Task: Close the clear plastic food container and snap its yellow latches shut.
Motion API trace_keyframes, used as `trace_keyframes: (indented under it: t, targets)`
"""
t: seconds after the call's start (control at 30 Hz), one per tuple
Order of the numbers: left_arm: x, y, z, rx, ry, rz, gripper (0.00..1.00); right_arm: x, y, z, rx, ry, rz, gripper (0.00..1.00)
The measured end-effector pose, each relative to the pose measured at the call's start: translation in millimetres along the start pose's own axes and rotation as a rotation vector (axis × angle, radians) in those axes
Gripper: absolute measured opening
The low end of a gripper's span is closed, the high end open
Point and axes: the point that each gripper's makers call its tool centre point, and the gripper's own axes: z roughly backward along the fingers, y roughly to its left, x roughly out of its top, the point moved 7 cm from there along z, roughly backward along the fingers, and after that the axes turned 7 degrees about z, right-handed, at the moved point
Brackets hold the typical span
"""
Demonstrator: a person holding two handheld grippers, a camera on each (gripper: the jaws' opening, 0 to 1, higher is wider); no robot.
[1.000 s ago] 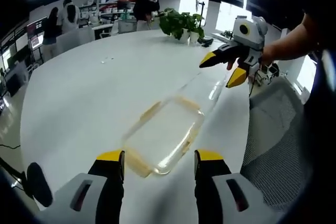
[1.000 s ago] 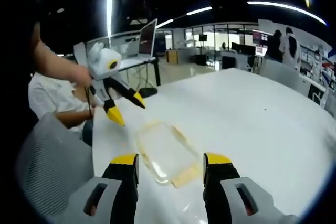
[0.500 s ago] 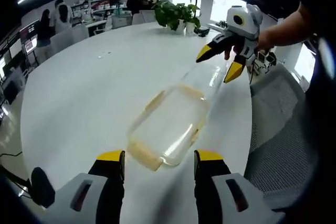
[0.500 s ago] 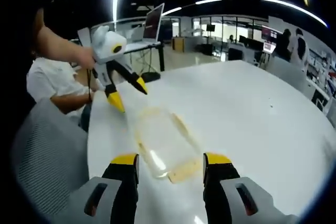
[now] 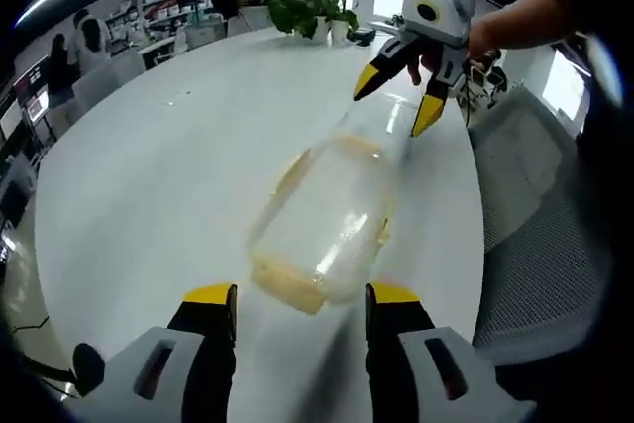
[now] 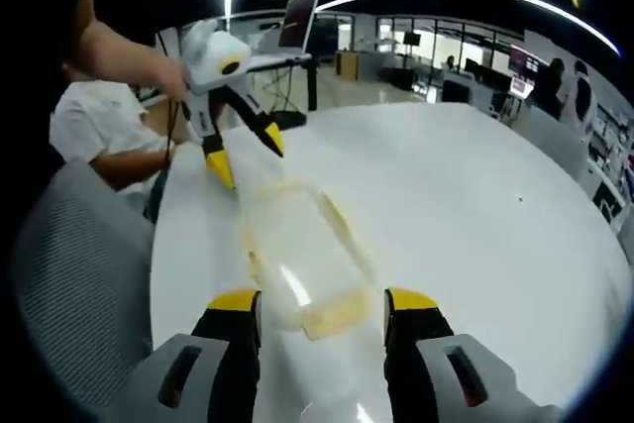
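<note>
Change: closer now to the clear container [image 5: 322, 230] than half a second ago, both grippers; in the left gripper view sits lower and larger between the jaws, and the other gripper's yellow tips reach nearer to its far end.
Container place: lies flat on the white table [image 5: 149, 175], near the table edge beside the grey mesh chair [image 5: 535, 245]; long side points from one gripper toward the other.
Yellow latches: one latch [image 5: 287, 289] at the container end nearest the left gripper, one latch [image 6: 332, 314] at the end nearest the right gripper; seem to lie outward, not yet snapped, though blurred.
Lid: cannot tell if already seated on the container; too transparent and blurred.
Left gripper [image 5: 300, 296]: jaws wide apart, holding nothing, just short of the near end of the container.
Right gripper [image 6: 322, 301]: jaws wide apart too, empty, just at the other end of the container; seen also in the left gripper view, above the far end.
Handling, as a guess: thin clear plastic, light, fairly stiff but smooth; likely slides on the table when pushed from one end only.
Where to hold: best at the yellow latches, pressing from both ends toward the middle together; not on the clear walls, which may flex or slip.
</note>
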Motion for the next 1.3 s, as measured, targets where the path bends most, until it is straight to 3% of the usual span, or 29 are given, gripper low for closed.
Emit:
trace_keyframes:
  t: [0.5,0.93,1.03,1.3]
  targets:
    - [2.8,6.5,-17,-0.036,0.111,-0.196,0.49,-10.6,-7,-16,0.084,0.097,0.078,0.48]
    - [2.6,9.0,-25,-0.08,0.195,-0.282,0.47,-10.7,-10,-27,0.134,0.172,0.177,0.47]
    - [1.9,7.4,-26,-0.093,0.233,-0.35,0.47,-11.7,-10,-31,0.151,0.198,0.206,0.46]
    - [6.1,9.8,-29,-0.12,0.259,-0.38,0.45,-15.3,-12,-34,0.19,0.244,0.243,0.46]
